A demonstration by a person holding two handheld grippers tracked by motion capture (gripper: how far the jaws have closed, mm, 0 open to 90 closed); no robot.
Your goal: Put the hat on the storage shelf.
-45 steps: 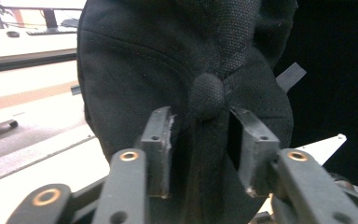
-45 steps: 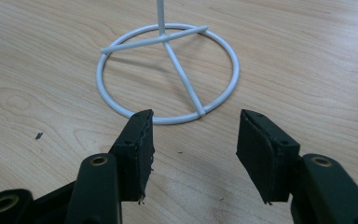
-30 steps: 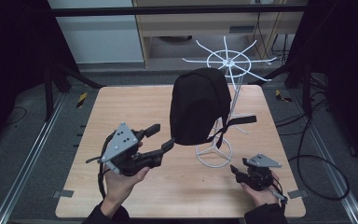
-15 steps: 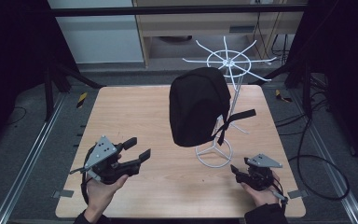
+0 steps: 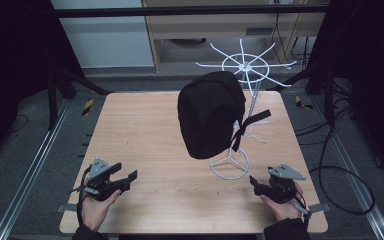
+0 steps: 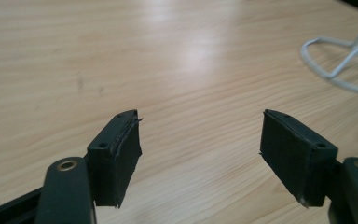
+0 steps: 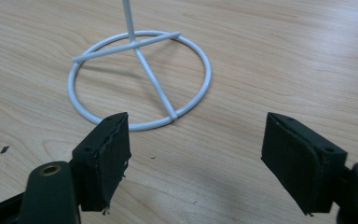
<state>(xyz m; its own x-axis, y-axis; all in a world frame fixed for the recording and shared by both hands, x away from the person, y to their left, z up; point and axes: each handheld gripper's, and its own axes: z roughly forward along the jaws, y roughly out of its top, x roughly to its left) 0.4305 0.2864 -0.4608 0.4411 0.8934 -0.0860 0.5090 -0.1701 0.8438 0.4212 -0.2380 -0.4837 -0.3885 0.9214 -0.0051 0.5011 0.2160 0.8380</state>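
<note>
Backpack [image 5: 210,114] hangs on the white wire stand [image 5: 247,67] near the table's [image 5: 140,125] far right, well apart from both my tools and up off the wood. My left gripper [image 5: 125,176] sits low at the near left corner, its jaws just opened wide with nothing between them, only bare wood ahead in the left gripper view. My right gripper [image 5: 253,181] rests at the near right edge, its jaws likewise just spread and empty; its view looks straight at the stand's ring base [image 7: 140,77], which lies just beyond its pads [image 7: 103,156].

The pack's long axis runs roughly top to bottom, tilted a little, with 1 strap [image 5: 250,122] sticking out toward the right. I judge my right hand is the nearer of the 2, the pack being forward and up-left of it. The stand's pole and base stand between that hand and the bag.
</note>
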